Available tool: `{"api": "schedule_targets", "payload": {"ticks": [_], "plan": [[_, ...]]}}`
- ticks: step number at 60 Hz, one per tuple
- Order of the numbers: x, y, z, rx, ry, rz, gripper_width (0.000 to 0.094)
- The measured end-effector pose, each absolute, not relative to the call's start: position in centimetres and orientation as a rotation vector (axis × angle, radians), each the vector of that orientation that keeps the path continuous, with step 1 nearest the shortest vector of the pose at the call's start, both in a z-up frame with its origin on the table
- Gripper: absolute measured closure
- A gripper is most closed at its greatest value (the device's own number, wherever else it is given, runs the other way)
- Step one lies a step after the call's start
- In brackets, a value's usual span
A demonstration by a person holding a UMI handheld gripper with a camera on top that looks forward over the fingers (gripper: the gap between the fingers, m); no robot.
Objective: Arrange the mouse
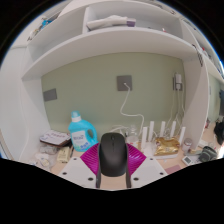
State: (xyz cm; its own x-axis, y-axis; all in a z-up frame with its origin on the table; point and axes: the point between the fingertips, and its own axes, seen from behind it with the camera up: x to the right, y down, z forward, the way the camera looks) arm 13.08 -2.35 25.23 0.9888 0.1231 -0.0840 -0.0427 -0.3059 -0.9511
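- Right now the claw (113,168) is closed on a black mouse (113,153), which sits between the two magenta pads (92,160), both fingers pressing its sides.
- Mouse and claw are held up above the cluttered surface (150,150).
- Beyond the fingers, a blue-capped bottle (80,132) stands on that surface, with small white bottles (163,130) further along.
- A white cable (125,105) hangs from a grey wall socket (125,83), under white shelves (110,30).

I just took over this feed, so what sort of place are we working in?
Probably a home desk nook: a cluttered desk under white shelves, with wall sockets and a blue bottle. The claw is shut on a black mouse.
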Motion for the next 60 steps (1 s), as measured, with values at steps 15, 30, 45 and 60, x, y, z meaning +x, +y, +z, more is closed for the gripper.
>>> {"api": "schedule_targets", "payload": {"ticks": [15, 30, 45, 60], "plan": [[33.6, -2.5, 7.2, -2.200, 0.047, -0.026, 0.0605], [36.2, -4.4, -0.8, -2.339, 0.046, -0.001, 0.0498], [37.0, -6.7, 3.1, -2.288, 0.074, -0.096, 0.0093], [36.0, -13.9, 12.6, -2.197, 0.084, -0.199, 0.0085]]}}
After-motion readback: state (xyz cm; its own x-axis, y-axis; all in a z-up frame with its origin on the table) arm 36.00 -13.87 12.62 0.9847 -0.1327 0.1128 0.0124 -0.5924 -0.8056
